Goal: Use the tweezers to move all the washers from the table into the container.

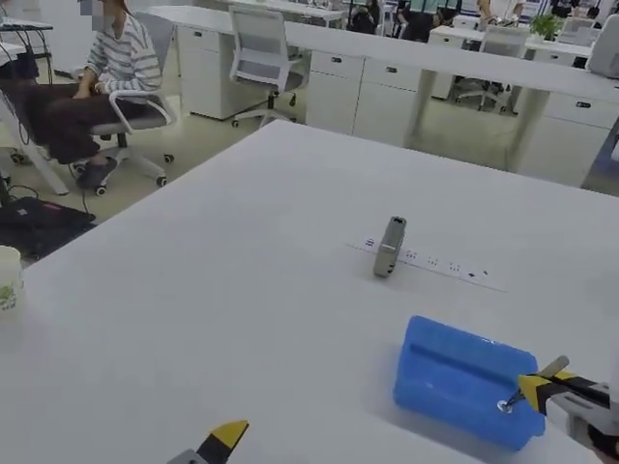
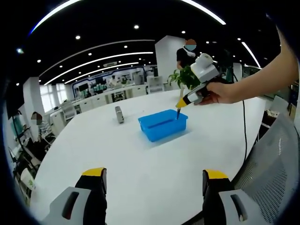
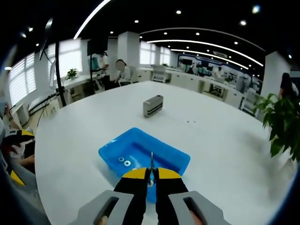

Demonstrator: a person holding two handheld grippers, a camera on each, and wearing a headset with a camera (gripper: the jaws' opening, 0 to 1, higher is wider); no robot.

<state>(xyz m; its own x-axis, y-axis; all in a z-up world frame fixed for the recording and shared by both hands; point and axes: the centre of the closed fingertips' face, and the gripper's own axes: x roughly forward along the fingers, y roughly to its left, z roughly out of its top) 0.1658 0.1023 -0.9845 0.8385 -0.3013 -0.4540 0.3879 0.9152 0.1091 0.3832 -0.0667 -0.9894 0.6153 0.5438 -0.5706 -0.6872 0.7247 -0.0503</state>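
Two small silver ring-shaped washers point(image 3: 124, 161) are seen lying side by side on the floor of the shallow blue rectangular plastic container point(image 3: 178, 159), towards its left end in the right gripper view. The container is set on the wide white table point(image 1: 242, 290).

The right gripper point(image 3: 150, 174) is held over the container's near edge. Its yellow-tipped black jaws are pressed together and clamped on the thin metal tweezers point(image 3: 151, 161), whose points are directed down into the container. In the head view a small silvery ring point(image 1: 504, 406), possibly another washer, is seen at the tweezers' tip against the container's near right corner. Whether it is gripped cannot be told.

The left gripper point(image 2: 154, 176) is held low over the near part of the table, well apart from the container. Its jaws are spread wide and nothing is held between them. In the left gripper view the right gripper is seen in a hand point(image 2: 220, 92) above the container's far right corner.

Beyond the container a small grey rectangular box point(image 1: 390, 246) is stood on the table. Just beside it, a pale strip with small dark marks point(image 1: 440, 263) is laid flat. The marks are too small to be identified. A white cup point(image 1: 8, 278) is placed at the table's left edge, and a person in a striped top point(image 1: 121, 63) is seated on an office chair past it.
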